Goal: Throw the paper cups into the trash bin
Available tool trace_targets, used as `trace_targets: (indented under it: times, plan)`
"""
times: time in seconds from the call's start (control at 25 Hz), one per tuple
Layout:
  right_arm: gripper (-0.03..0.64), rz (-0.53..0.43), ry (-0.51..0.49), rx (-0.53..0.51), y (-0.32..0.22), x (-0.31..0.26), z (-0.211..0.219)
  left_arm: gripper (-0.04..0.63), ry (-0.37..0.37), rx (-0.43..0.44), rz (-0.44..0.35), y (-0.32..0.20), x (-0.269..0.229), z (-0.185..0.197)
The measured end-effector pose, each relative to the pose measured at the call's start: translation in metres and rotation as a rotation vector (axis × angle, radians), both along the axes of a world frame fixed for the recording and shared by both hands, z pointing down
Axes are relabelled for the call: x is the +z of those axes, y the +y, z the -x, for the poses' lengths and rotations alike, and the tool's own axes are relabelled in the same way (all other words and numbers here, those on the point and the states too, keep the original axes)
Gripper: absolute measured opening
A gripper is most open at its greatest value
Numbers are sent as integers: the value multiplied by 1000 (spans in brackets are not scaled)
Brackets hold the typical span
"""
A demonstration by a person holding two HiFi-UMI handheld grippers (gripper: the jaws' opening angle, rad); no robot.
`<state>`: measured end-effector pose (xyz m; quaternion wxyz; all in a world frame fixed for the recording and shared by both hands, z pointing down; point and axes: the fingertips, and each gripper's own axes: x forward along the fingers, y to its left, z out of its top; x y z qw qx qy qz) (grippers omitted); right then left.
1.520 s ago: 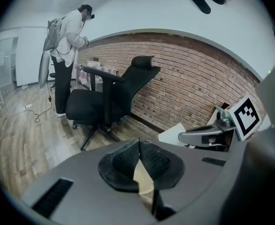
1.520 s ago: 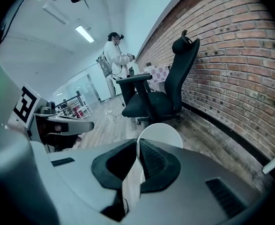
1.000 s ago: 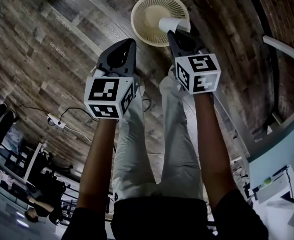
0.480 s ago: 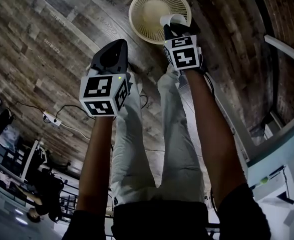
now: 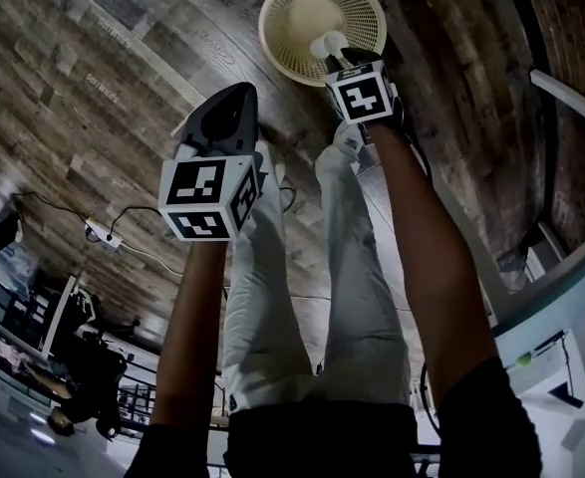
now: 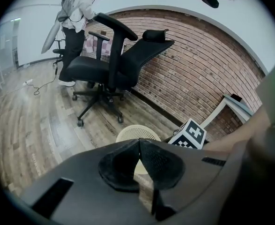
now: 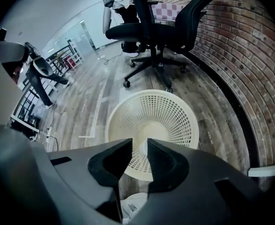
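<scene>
A cream mesh trash bin point(image 5: 307, 13) stands on the wood floor ahead of my feet. A white paper cup point(image 5: 327, 46) hangs over the bin's near rim, right at the tip of my right gripper point(image 5: 342, 61). That gripper's jaws are opening: in the right gripper view point(image 7: 139, 149) the pads stand apart, with the bin point(image 7: 165, 111) showing through the gap. Whether the small pale patch in that gap is the cup, I cannot tell. My left gripper point(image 5: 234, 96) hovers to the left of the bin, shut point(image 6: 139, 143) and holding nothing.
A black office chair point(image 6: 114, 64) stands beyond the bin beside a brick wall point(image 6: 207, 78). A person point(image 6: 78, 18) stands far behind it. A white table edge point(image 5: 571, 98) runs at the right, and a power strip with its cable point(image 5: 108, 237) lies on the floor at the left.
The right gripper has tipped forward and moved further over the bin. Its jaws, clamped on the cup before, now stand apart. The left gripper has barely moved.
</scene>
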<state>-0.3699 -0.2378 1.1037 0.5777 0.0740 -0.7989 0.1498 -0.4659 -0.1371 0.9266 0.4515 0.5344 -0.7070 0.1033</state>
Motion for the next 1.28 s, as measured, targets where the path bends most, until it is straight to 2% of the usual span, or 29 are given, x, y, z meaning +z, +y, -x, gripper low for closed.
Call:
trace_targets:
  times: [0.08, 0.4, 0.6, 0.76, 1.0, 1.28]
  plan:
    - [89, 1, -2, 5, -3, 1, 0, 9, -3, -4, -1, -2, 1, 2]
    - [89, 7, -29, 47, -7, -25, -7, 9, -20, -12, -27, -3, -18, -1]
    - [78, 32, -97, 106, -8, -57, -3, 9, -37, -19, -42, -5, -38, 4]
    - [20, 28, -152, 159, -11, -89, -4, 9, -53, -27, -56, -6, -56, 8]
    - [6, 42, -235, 210, -9, -144, -9, 9, -75, -47, -69, -6, -82, 12]
    - [5, 14, -360, 248, -23, -237, -16, 9, -84, -89, -111, -7, -129, 7]
